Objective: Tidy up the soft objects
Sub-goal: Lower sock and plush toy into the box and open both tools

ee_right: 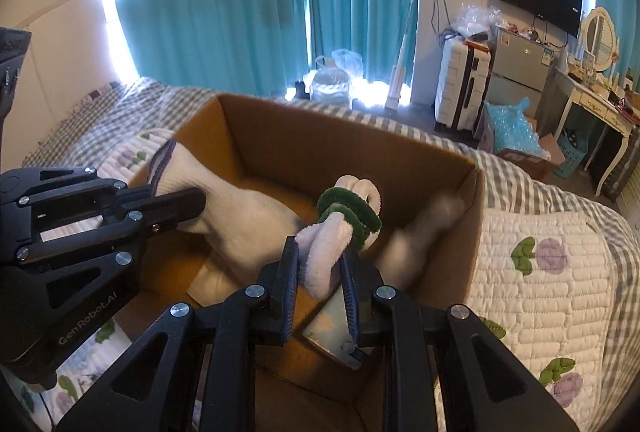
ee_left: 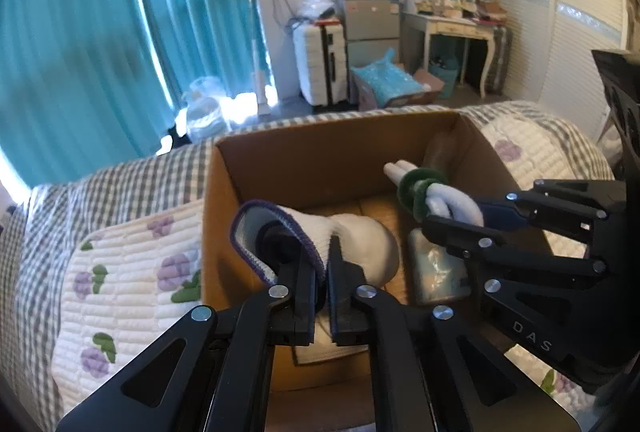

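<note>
An open cardboard box point(ee_left: 280, 172) point(ee_right: 360, 148) stands on the bed. My left gripper point(ee_left: 323, 252) is shut on a white sock with a purple cuff point(ee_left: 320, 232), held over the box; the sock also shows in the right wrist view point(ee_right: 240, 216). My right gripper point(ee_right: 320, 256) is shut on a white soft toy wound with green fuzzy bands point(ee_right: 344, 220), held above the box's right side; it also shows in the left wrist view point(ee_left: 432, 196), with the right gripper point(ee_left: 472, 220) beside it. A pale packet point(ee_left: 436, 268) and a white soft item point(ee_right: 416, 244) lie inside the box.
The bed has a quilted floral cover point(ee_left: 132, 280) point(ee_right: 540, 280) over a grey checked blanket point(ee_left: 120, 180). Teal curtains point(ee_left: 120, 32), a white suitcase point(ee_left: 320, 64), a small fridge point(ee_right: 520, 68), a dressing table point(ee_left: 452, 28) and a water jug point(ee_right: 332, 80) stand beyond the bed.
</note>
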`<state>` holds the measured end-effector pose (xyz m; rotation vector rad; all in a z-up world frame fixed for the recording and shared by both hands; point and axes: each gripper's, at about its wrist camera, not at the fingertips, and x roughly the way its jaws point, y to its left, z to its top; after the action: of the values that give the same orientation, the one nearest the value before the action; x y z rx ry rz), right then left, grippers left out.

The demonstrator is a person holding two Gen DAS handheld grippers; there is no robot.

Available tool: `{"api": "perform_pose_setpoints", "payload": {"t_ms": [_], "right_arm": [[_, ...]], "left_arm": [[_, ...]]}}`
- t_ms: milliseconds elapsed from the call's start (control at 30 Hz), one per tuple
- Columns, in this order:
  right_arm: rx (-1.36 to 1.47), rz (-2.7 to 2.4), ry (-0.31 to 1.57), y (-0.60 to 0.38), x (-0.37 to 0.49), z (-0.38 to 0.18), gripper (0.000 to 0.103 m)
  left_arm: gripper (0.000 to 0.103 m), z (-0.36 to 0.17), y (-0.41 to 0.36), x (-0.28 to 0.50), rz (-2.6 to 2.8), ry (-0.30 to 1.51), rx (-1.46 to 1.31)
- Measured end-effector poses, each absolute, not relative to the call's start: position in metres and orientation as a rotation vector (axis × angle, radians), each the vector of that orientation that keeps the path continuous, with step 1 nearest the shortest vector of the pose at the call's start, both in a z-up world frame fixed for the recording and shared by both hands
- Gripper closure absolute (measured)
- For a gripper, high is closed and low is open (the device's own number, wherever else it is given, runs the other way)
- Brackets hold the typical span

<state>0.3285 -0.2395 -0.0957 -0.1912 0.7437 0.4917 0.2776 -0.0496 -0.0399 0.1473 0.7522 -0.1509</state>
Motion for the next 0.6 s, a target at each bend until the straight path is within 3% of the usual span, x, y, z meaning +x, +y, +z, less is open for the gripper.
{"api": "perform_pose_setpoints", "payload": {"t_ms": [100, 167, 200, 300, 333, 400, 433, 467, 600], "right_arm": [[-0.17, 0.507, 0.774, -0.243, 0.33, -0.096, 0.078], [-0.155, 0.484, 0.763, -0.247, 0.324, -0.09, 0.054], [-0.157, 0.469, 0.755, -0.249, 0.321, -0.086, 0.047], [-0.146, 0.445, 0.725, -0.257, 0.304, -0.068, 0.044], [-0.144, 0.442, 0.722, -0.259, 0.299, -0.063, 0.043], [-0.15, 0.426, 0.704, -0.263, 0.284, -0.046, 0.036], [-0.158, 0.418, 0.694, -0.264, 0.276, -0.039, 0.03], [-0.17, 0.406, 0.672, -0.266, 0.265, -0.027, 0.024], [-0.183, 0.398, 0.613, -0.27, 0.23, 0.009, 0.011]], "left_arm": [[0.094, -0.039, -0.05, 0.275, -0.162, 0.76, 0.14], [0.094, -0.038, -0.049, 0.275, -0.147, 0.784, 0.156], [0.094, -0.036, -0.049, 0.273, -0.138, 0.797, 0.17], [0.091, -0.026, -0.048, 0.261, -0.122, 0.812, 0.192], [0.085, -0.023, -0.045, 0.257, -0.121, 0.808, 0.19], [0.062, -0.008, -0.04, 0.242, -0.108, 0.775, 0.186], [0.043, -0.001, -0.038, 0.235, -0.099, 0.754, 0.185], [0.033, 0.01, -0.035, 0.224, -0.088, 0.716, 0.182], [0.033, 0.047, -0.028, 0.192, -0.087, 0.645, 0.178]]}}
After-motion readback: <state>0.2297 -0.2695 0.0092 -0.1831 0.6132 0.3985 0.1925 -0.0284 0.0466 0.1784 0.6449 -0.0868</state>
